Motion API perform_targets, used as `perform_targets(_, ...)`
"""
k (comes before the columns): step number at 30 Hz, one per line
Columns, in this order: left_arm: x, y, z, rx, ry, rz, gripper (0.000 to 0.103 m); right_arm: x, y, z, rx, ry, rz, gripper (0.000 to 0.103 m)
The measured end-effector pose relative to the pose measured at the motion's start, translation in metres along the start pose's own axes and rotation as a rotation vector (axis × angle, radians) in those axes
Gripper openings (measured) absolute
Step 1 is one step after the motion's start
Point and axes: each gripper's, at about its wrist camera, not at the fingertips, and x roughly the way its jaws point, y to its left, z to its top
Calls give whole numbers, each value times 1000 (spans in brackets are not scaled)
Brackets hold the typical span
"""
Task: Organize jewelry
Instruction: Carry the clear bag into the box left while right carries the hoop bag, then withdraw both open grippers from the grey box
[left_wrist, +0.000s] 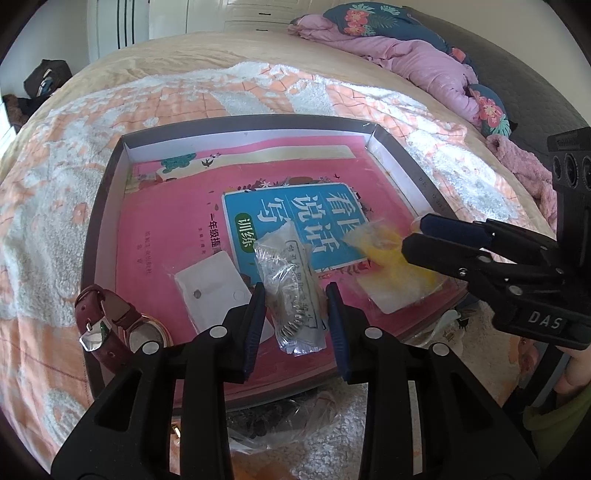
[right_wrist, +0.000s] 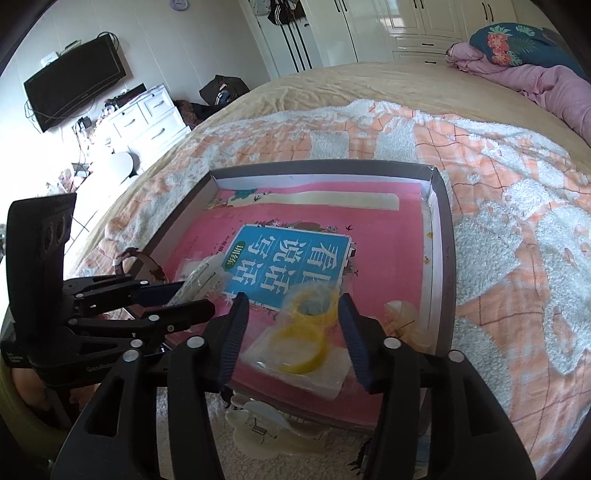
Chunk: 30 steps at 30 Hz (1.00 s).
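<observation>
Both tongs gape over box (left_wrist: 402, 177); inside: pink book (left_wrist: 177, 236), bagged bangles (right_wrist: 306, 332).

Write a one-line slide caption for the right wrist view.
Open right hand-held gripper straddles a bagged yellow bangle on a pink book inside a shallow box on the bed.
</observation>
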Motion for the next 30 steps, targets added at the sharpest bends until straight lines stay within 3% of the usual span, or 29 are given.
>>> perform_targets(5,0,0,1,-3,1,3,25,-11,-4,0,18,-28,1,58)
perform_targets(11,-3,-6,1,7,-7,15,37,-20,-7,0,25,-48,-9,61)
perform_targets(16,-6,-8,1,7,-13,22,41,-25,-10,-1,27,-63,-12,64)
perform_targets(18,-10,-10,1,4,-18,24,44,-27,-12,-1,36,-69,-14,70)
perform_targets(24,-29,-12,2,-6,-53,47,61,-43,-12,-2,50,-117,-19,86)
perform_targets(26,-37,-12,2,-13,-68,51,71,-48,-12,-2,52,-131,-19,88)
perform_targets(30,-53,-11,0,-33,-100,60,82,-59,-9,-2,49,-158,-29,91)
